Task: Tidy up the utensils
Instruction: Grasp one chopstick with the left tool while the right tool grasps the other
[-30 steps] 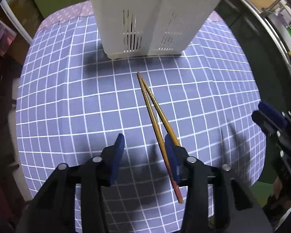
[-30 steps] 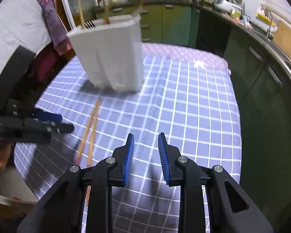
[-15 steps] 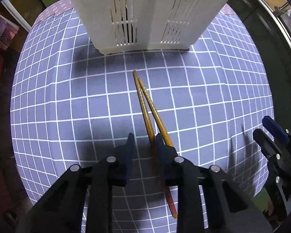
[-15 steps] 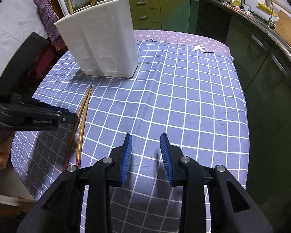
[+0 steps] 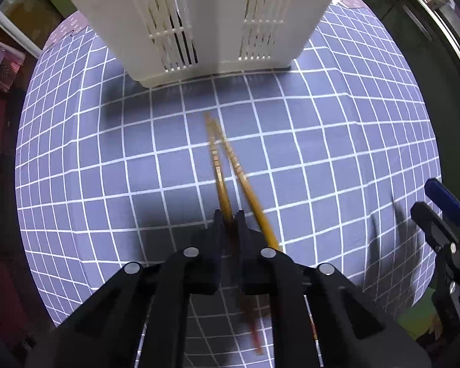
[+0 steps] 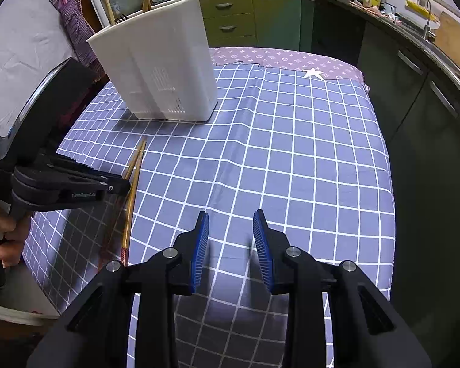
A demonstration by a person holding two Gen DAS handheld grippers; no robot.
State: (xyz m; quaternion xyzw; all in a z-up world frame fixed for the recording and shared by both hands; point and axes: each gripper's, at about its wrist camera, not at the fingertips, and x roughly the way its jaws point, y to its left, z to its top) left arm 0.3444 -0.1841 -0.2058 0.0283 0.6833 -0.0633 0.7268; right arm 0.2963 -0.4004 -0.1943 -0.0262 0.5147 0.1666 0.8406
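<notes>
Chopstick (image 5: 222, 184) clamped in left claw (image 5: 228, 214), short of white caddy (image 5: 205, 30); right claw (image 6: 231, 230) apart over open cloth (image 6: 306, 153).

Light was even and moderate, coming from overhead. Soft shadows fell on the cloth (image 5: 107, 165) beneath the holder (image 5: 199, 15) and under both claws. Fisheye distortion bowed the grid lines outward, and the corners went black. The chopsticks (image 5: 220, 165) were motion-blurred in the left wrist view; the right wrist view was sharp but dim at right.
</notes>
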